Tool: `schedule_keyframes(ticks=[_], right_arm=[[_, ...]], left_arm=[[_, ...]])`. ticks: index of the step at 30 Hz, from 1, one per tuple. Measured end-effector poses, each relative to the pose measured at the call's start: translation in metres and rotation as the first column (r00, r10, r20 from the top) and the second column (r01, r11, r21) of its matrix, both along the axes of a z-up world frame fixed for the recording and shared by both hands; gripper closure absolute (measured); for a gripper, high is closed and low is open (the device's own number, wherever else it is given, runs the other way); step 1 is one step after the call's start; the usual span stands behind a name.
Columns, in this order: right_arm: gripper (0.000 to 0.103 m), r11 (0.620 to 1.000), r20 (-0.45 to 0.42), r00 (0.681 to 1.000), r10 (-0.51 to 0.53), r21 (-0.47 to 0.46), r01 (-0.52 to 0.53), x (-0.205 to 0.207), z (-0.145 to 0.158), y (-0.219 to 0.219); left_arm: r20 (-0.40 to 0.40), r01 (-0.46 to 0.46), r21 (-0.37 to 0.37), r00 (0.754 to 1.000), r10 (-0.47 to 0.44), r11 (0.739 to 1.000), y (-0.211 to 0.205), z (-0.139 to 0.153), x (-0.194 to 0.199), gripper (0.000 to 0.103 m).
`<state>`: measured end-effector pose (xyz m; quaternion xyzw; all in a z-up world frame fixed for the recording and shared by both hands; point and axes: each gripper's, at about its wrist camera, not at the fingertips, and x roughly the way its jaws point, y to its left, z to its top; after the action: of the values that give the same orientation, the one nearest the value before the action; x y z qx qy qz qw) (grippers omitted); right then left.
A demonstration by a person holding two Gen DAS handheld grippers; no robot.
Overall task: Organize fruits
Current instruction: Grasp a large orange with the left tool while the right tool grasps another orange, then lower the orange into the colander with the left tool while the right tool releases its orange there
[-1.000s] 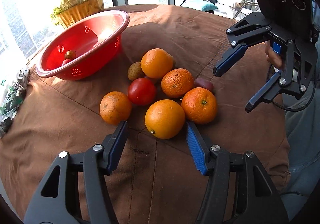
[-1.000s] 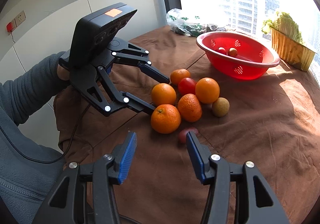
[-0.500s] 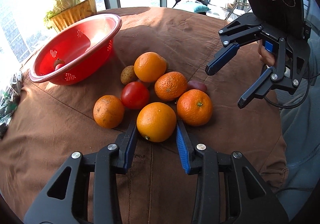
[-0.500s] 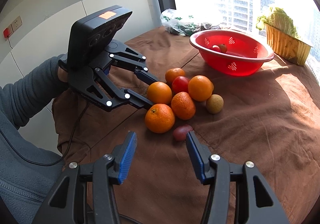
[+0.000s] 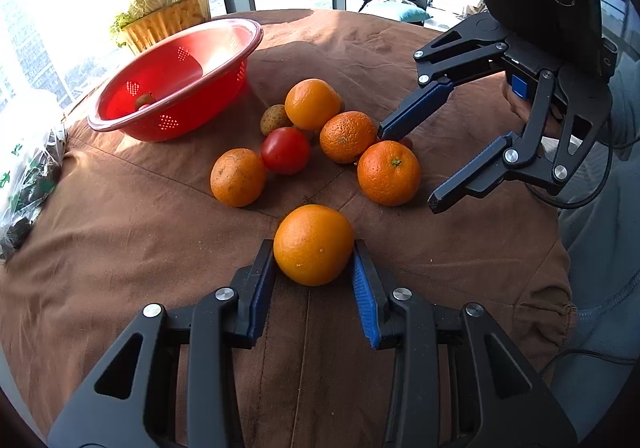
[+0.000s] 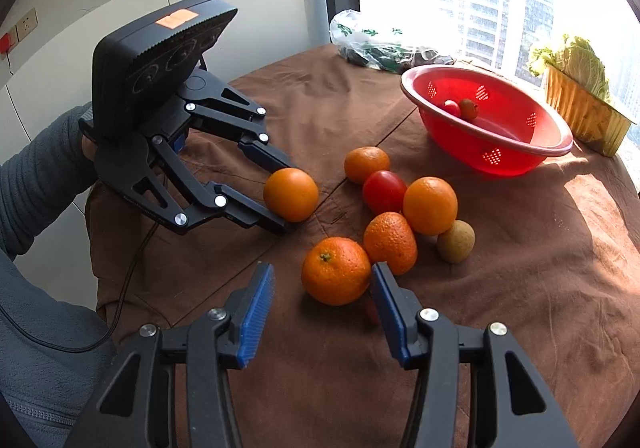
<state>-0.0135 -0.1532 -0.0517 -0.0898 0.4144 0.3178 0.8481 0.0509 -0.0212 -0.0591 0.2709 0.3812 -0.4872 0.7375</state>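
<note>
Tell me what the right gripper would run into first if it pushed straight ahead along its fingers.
Probably the stemmed orange: it lies just ahead of the open right gripper, close against the right-hand finger. A small reddish fruit sits low by that finger too, mostly hidden, so depth there is uncertain.

Bare cloth [image 5: 120, 248] lies open left of the fruit cluster [image 5: 320, 136]; the colander [image 5: 176, 88] blocks beyond.
</note>
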Motion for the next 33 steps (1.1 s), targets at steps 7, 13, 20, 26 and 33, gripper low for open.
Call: schedule_keyframes(ticks=[7, 13, 20, 26, 33], right_arm=[[0.054, 0.998, 0.033, 0.999, -0.011, -0.062, 0.013, 0.001, -0.001, 0.009], [0.059, 0.991, 0.041, 0.998, -0.051, -0.122, 0.055, -0.001, -0.003, 0.008], [0.059, 0.976, 0.064, 0.994, -0.087, -0.195, 0.098, -0.002, -0.008, 0.022], [0.057, 0.97, 0.086, 0.993, -0.075, -0.223, 0.092, -0.003, -0.012, 0.028], [0.062, 0.977, 0.063, 0.994, -0.085, -0.191, 0.096, -0.004, -0.009, 0.02]], left_arm=[[0.005, -0.013, -0.01, 1.0, 0.013, 1.0, 0.006, 0.001, -0.004, 0.068], [0.005, -0.022, -0.021, 1.0, 0.022, 1.0, 0.011, 0.001, -0.007, 0.068], [0.01, -0.035, -0.025, 0.999, 0.036, 0.999, 0.012, 0.002, -0.008, 0.068], [0.013, -0.043, -0.025, 0.999, 0.044, 0.999, 0.012, 0.002, -0.01, 0.068], [0.015, -0.045, -0.031, 0.999, 0.046, 0.999, 0.012, 0.004, -0.012, 0.068]])
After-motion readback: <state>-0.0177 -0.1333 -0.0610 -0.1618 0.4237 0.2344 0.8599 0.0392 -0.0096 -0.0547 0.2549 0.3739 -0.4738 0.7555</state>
